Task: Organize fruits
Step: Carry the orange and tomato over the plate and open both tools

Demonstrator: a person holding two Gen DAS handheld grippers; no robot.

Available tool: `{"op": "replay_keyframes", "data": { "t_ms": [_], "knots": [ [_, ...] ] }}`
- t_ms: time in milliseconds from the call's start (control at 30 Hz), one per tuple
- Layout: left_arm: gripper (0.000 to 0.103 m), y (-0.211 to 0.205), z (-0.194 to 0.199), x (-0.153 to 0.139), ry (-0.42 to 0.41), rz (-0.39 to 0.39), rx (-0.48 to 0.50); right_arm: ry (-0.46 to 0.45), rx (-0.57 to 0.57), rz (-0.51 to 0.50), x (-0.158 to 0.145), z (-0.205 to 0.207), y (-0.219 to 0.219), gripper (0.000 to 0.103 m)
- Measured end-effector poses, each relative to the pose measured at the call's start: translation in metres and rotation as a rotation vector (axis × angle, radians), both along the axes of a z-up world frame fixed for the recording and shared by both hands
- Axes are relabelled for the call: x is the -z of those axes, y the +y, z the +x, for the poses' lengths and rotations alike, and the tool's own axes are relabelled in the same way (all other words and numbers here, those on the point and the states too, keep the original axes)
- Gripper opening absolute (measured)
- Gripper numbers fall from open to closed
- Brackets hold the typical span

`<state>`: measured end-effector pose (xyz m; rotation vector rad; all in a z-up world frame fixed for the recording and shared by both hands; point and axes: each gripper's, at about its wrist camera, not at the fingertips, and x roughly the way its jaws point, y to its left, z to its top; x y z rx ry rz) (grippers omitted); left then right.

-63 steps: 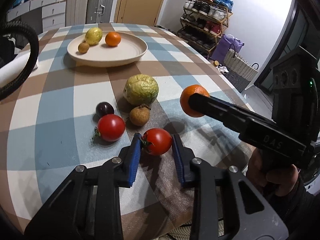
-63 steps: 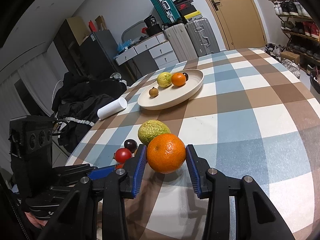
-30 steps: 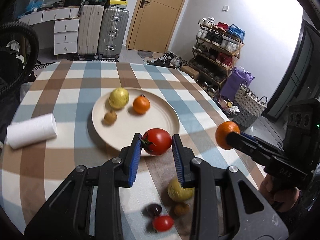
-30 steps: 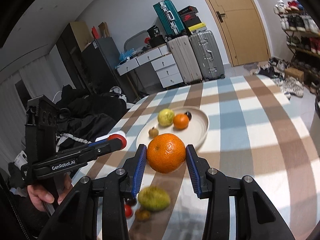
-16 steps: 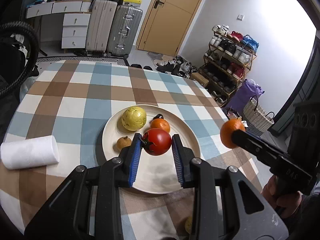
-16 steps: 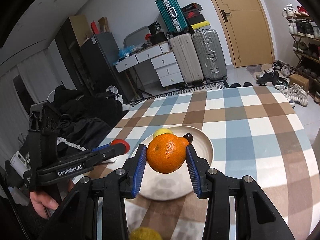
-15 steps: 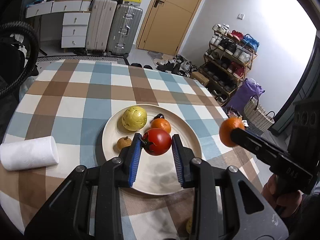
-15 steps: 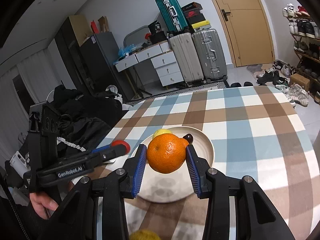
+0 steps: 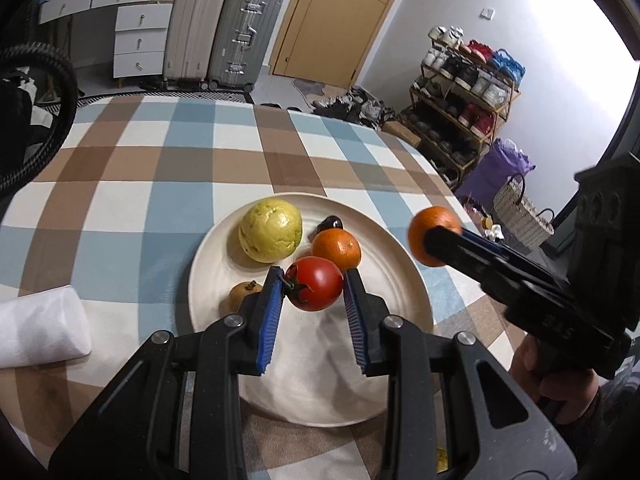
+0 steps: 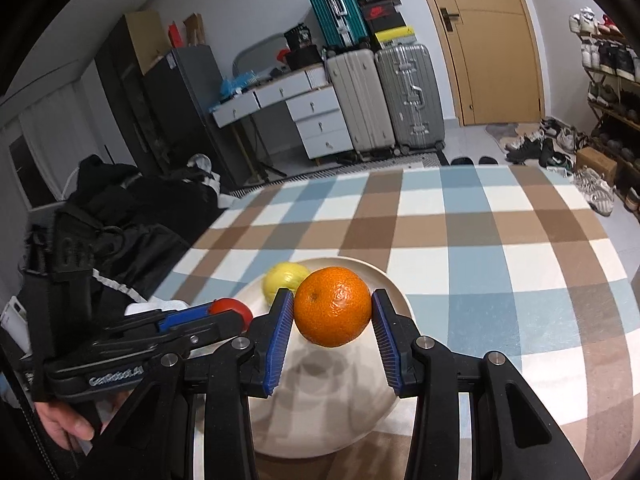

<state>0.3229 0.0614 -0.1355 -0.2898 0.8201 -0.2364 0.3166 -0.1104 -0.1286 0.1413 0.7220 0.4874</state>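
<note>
My left gripper [image 9: 314, 292] is shut on a red tomato [image 9: 316, 283] and hovers over the cream plate [image 9: 320, 364]. In the plate lie a yellow-green fruit [image 9: 271, 230], an orange [image 9: 337, 249], a small brown fruit [image 9: 243, 293] and a dark plum [image 9: 332, 223]. My right gripper [image 10: 332, 316] is shut on a large orange [image 10: 333, 312] above the plate [image 10: 320, 420]. In the left wrist view that held orange [image 9: 432, 232] hangs over the plate's right rim. In the right wrist view the tomato [image 10: 231, 309] shows at the left gripper's tip.
A white paper roll [image 9: 40, 330] lies on the checked tablecloth [image 9: 160, 168] left of the plate. A person's hand [image 10: 68, 424] holds the left tool. Suitcases [image 10: 384, 100], drawers and a shoe rack [image 9: 464, 92] stand beyond the table.
Both grippers have advanced over the plate, which now looks larger and closer. The tomato and the large orange remain gripped. The loose fruits near the table front have left the views.
</note>
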Motion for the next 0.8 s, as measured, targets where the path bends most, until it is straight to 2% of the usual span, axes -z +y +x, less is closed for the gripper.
{"op": "replay_keyframes", "data": {
  "t_ms": [233, 633, 800],
  "knots": [
    [0.024, -0.010, 0.015, 0.011, 0.018, 0.018, 0.011, 0.090, 0.022, 0.024, 0.023, 0.026, -0.004, 0.041],
    [0.024, -0.013, 0.021, 0.027, 0.043, -0.002, 0.009, 0.146, 0.053, -0.008, 0.047, 0.048, 0.001, 0.042],
    [0.024, -0.014, 0.016, 0.023, 0.035, 0.007, 0.006, 0.145, 0.051, 0.012, 0.042, 0.044, -0.001, 0.053]
  ]
}}
